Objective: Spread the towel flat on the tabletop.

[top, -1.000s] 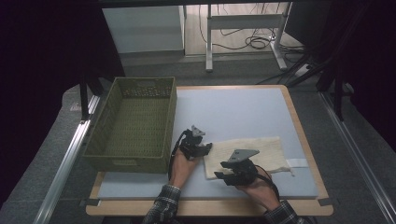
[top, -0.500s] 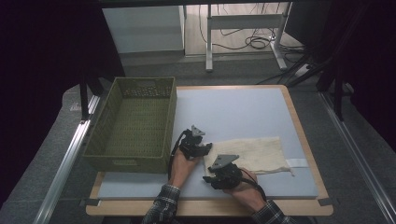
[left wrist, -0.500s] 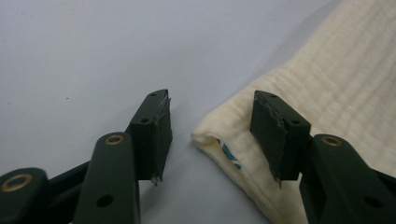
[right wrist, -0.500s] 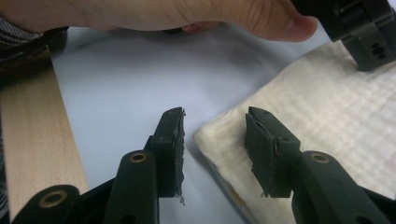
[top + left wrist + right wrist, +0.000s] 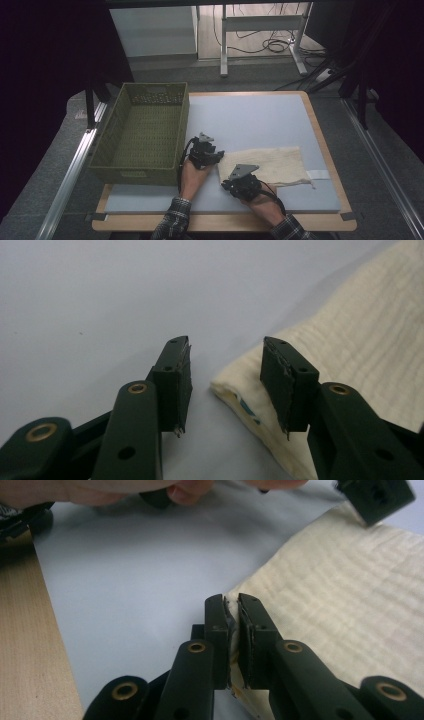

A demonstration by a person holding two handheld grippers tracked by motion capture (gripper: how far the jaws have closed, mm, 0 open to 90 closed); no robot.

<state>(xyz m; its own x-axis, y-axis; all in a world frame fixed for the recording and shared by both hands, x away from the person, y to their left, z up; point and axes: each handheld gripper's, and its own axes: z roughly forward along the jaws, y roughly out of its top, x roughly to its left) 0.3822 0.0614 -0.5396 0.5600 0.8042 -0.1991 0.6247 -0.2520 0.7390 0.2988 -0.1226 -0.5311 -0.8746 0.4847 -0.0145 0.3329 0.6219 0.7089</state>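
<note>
Cream cloth (image 5: 350, 610), folded flat, is pinched at its near left corner between my right gripper (image 5: 231, 605) jaws, which have just been closing and now stand almost together with only the thin hem between the pads. My left gripper (image 5: 226, 357) has its jaws apart, though they have narrowed a little; the far left corner of the cloth lies between them, nearer the right-hand pad, and neither pad presses on it that I can tell.

In the high view the cloth (image 5: 272, 162) lies on the grey-blue table mat (image 5: 250, 120), its long axis running left to right, so the whole length stretches away to the right of both sets of jaws. My right gripper (image 5: 235, 182) sits at the near corner of the short left edge and my left gripper (image 5: 212, 152) at the far corner of the same edge; the left one is nearer the olive wicker basket (image 5: 145, 132), which stands just left of it.

Against the earlier frames, my right hand has come in leftward and down from mid-cloth to this corner, while my left has kept its place. I judge the next move hinges on the left jaws clamping too.
</note>
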